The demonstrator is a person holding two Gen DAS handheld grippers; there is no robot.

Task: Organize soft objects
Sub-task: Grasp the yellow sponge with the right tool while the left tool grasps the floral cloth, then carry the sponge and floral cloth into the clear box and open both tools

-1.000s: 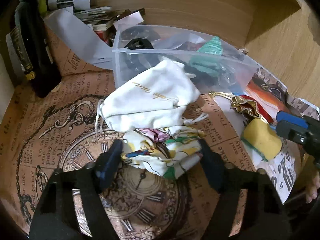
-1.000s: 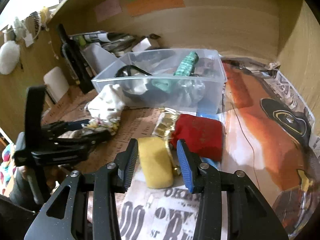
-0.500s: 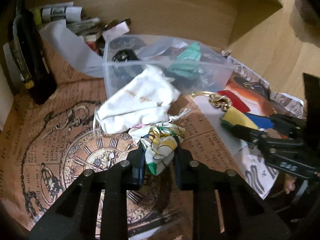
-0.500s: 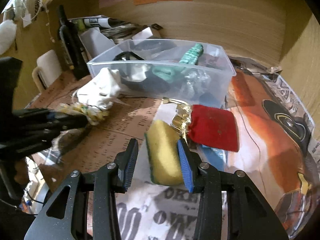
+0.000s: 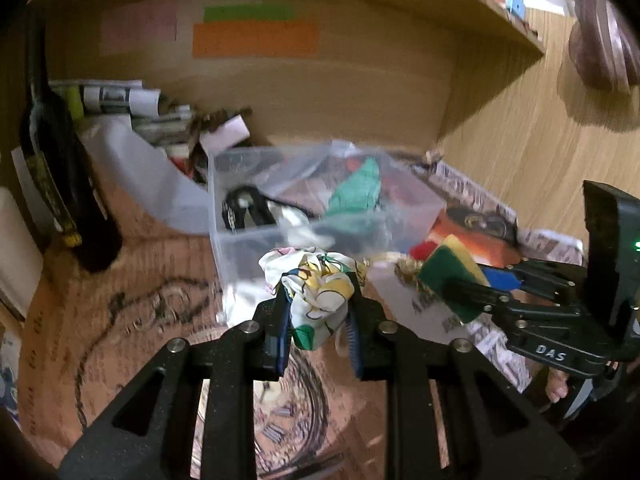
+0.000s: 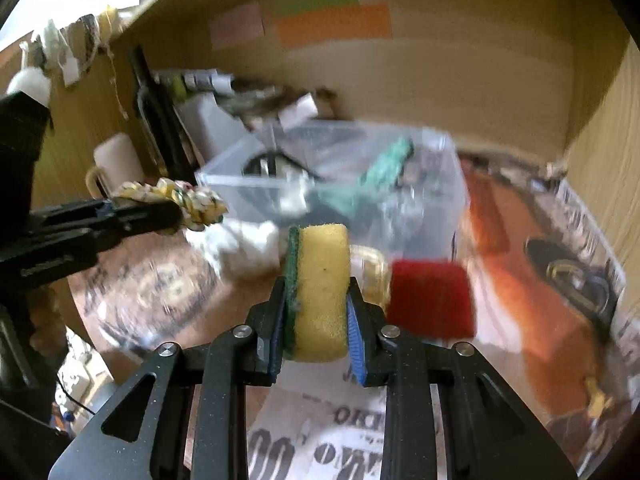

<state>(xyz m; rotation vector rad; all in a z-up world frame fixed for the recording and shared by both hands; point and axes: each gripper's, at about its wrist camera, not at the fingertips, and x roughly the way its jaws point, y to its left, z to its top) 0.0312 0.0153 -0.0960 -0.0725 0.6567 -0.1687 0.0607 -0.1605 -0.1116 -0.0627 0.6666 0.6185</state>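
With the left gripper (image 5: 318,316) clamped on the bunched patterned cloth (image 5: 316,284) and the right gripper (image 6: 316,316) squeezing the yellow sponge (image 6: 322,280), both aloft short of the clear bin (image 5: 248,240) at twelve o'clock, either light load could slip out mid-carry.

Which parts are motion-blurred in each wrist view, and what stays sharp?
Left wrist view: clear plastic bin and table covering smeared; left hand-held gripper and its patterned cloth sharp. Right wrist view: bin and red pouch blurred; right hand-held gripper and sponge crisp.
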